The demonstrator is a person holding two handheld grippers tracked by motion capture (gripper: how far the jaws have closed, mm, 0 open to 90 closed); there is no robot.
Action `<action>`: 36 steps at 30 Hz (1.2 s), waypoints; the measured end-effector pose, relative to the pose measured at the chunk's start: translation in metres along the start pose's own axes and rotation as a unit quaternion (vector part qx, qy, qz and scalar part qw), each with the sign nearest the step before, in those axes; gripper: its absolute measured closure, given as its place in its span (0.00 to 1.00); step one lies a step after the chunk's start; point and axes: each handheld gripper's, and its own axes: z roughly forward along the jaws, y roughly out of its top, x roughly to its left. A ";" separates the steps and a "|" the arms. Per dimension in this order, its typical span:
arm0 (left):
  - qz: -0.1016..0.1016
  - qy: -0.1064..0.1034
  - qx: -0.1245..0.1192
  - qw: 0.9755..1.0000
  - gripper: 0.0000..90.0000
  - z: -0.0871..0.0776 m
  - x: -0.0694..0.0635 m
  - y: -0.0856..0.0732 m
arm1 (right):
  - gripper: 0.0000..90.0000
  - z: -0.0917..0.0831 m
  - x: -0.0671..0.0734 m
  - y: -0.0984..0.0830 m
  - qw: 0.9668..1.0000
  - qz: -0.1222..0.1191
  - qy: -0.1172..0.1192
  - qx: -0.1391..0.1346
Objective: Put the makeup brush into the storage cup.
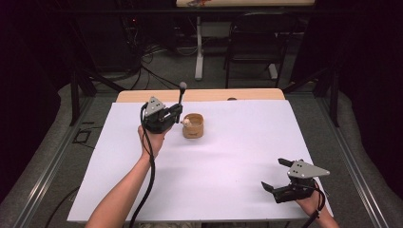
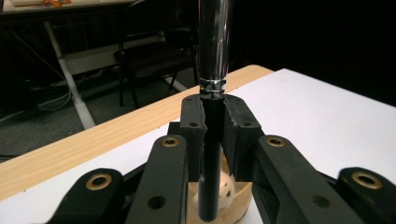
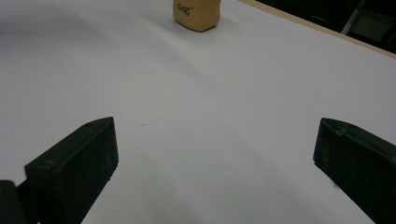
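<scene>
My left gripper [image 1: 179,114] is shut on a slim upright tool [image 1: 181,97], just left of a small tan wooden cup [image 1: 194,127]. In the left gripper view the pads [image 2: 238,122] clamp the tool's black shaft [image 2: 212,140]; its silver part [image 2: 214,42] rises above them. The shaft's lower end reaches down to the cup [image 2: 236,205], next to a white perforated ball [image 2: 225,187]. The ball [image 1: 187,122] sits at the cup's left rim. My right gripper [image 1: 272,173] stands open near the table's front right corner. Nothing lies between its jaws [image 3: 215,154], and the cup [image 3: 196,14] is far ahead.
White sheet [image 1: 223,161] covers the wooden table [image 1: 209,95], whose bare far edge shows. Beyond it stand a black chair [image 1: 256,38] and a white table leg [image 1: 199,47], with cables on the floor. Metal rails run along both sides.
</scene>
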 end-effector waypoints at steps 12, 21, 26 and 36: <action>-0.008 -0.010 -0.016 1.000 0.88 0.018 -0.014 0.002 | 0.00 0.000 0.000 -0.001 1.000 0.001 0.000 0.004; -0.011 -0.013 -0.021 1.000 0.88 0.030 -0.019 -0.001 | 0.00 0.000 0.000 -0.001 1.000 0.000 0.001 0.006; -0.020 -0.014 -0.019 1.000 0.88 0.038 -0.020 -0.006 | 0.00 0.000 0.000 -0.001 1.000 0.000 0.002 0.006; -0.022 -0.010 -0.013 1.000 0.88 0.051 -0.022 -0.014 | 0.00 0.001 0.001 -0.001 1.000 -0.003 0.004 0.012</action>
